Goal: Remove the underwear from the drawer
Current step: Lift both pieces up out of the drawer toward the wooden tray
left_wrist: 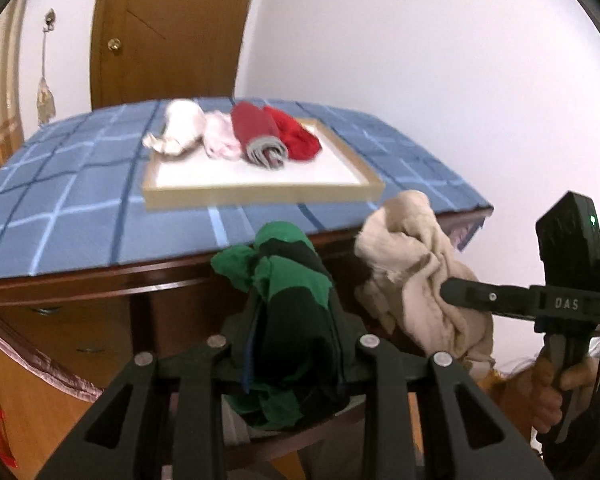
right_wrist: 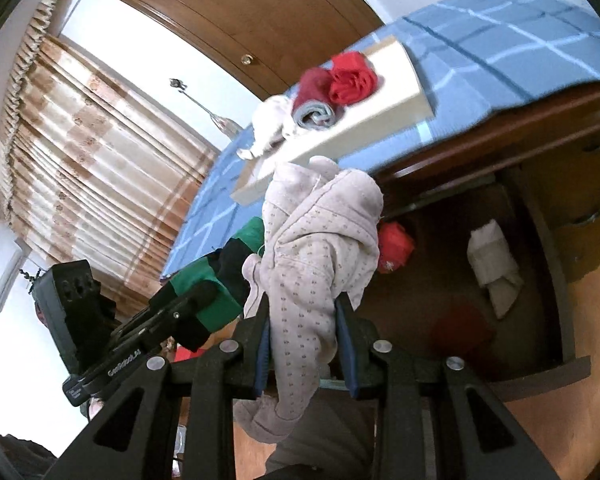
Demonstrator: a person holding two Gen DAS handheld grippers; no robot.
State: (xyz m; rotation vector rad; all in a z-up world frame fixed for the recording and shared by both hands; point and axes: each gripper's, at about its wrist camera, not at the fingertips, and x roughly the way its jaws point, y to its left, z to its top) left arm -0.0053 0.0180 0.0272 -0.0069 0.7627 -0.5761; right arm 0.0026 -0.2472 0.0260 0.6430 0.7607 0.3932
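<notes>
Beside the shallow wooden tray holding four rolled garments, the left gripper clamps green-and-black underwear, and the right gripper clamps beige dotted underwear. In the open dark wooden drawer, below the tray, a red roll and a white roll remain.

Left fingers hidden by green garment; tray blurred.
</notes>
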